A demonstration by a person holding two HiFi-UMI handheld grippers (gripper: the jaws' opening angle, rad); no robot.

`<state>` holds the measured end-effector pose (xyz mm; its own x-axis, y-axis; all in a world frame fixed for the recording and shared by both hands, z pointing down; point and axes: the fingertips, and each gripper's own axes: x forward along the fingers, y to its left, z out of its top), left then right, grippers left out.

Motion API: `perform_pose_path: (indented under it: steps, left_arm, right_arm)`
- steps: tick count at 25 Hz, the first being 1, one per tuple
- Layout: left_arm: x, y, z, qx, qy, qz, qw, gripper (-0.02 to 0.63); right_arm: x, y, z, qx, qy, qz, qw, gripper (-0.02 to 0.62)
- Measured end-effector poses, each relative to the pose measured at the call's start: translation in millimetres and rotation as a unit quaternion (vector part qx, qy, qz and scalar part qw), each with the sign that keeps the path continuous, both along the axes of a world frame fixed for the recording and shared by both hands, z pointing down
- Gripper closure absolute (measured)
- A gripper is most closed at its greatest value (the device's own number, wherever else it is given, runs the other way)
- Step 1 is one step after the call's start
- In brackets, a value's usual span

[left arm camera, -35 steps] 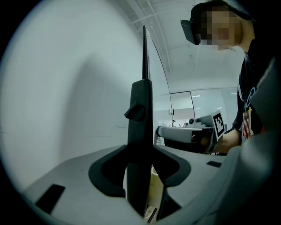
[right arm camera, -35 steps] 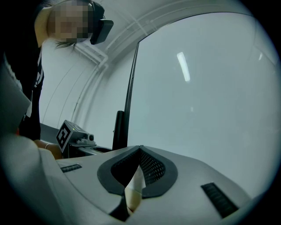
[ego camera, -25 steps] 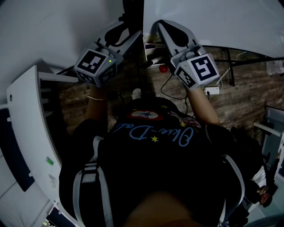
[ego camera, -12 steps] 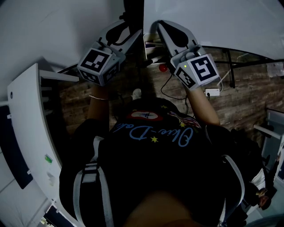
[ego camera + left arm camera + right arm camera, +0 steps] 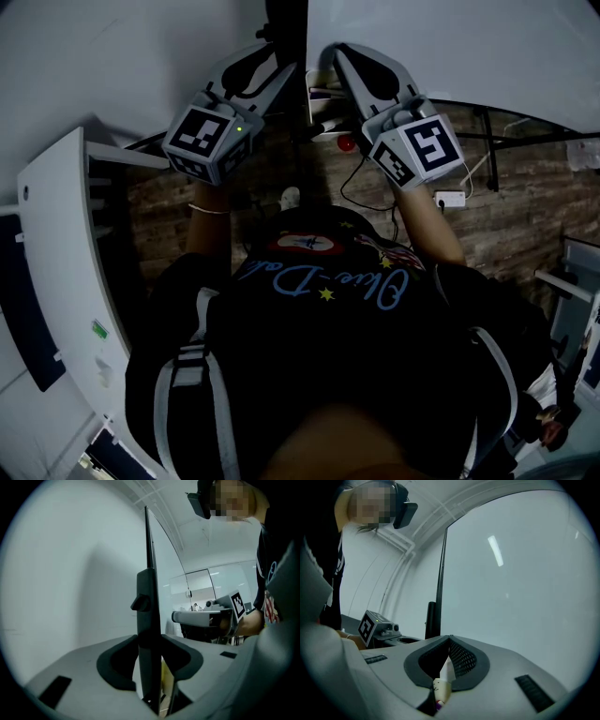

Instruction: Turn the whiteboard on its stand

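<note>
The whiteboard [image 5: 450,47] stands in front of me, its white face filling the right gripper view [image 5: 511,573]. In the left gripper view it shows edge-on [image 5: 148,536]. The stand's black upright post [image 5: 286,23] runs up beside the board. My left gripper [image 5: 272,67] has this post [image 5: 149,611] between its jaws [image 5: 149,641]; the jaws are closing and both pads touch it. My right gripper [image 5: 336,52] sits just right of the post, low against the board's face. Its tips [image 5: 449,638] meet, with nothing seen pinched between them. The post [image 5: 431,620] stands to its left.
A tray [image 5: 323,94] with markers hangs below the board, with a red thing [image 5: 345,144] under it. A white panel [image 5: 66,262] stands close on my left. The stand's black leg [image 5: 487,141] and a white power strip [image 5: 448,196] with its cable lie on the wood floor [image 5: 525,216].
The left gripper has edged slightly right, closer onto the post. The right gripper has stayed in place.
</note>
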<state>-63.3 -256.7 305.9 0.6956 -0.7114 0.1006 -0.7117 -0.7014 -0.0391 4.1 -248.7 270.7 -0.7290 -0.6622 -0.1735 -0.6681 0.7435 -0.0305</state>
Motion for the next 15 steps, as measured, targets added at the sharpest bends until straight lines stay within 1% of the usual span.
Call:
perform_pose_path:
  steps: [7,11,15]
  left_arm:
    - [-2.1,7.6,-5.9,0.003,0.006,-0.005,1.0000,0.470]
    - [-3.0,10.0,-5.9,0.006,-0.005,-0.010,0.9999,0.483]
    - [-4.7,10.1,-3.8,0.004,-0.005,-0.017,0.9998,0.491]
  right_arm:
    - [-3.5,2.3,-3.0,0.000,-0.005,-0.012,1.000,0.569]
    - [-5.6,2.8,-1.9,0.000,-0.007,-0.018,1.000,0.569]
    - [-7.2,2.0,-0.2,-0.001,-0.010,-0.023,1.000,0.569]
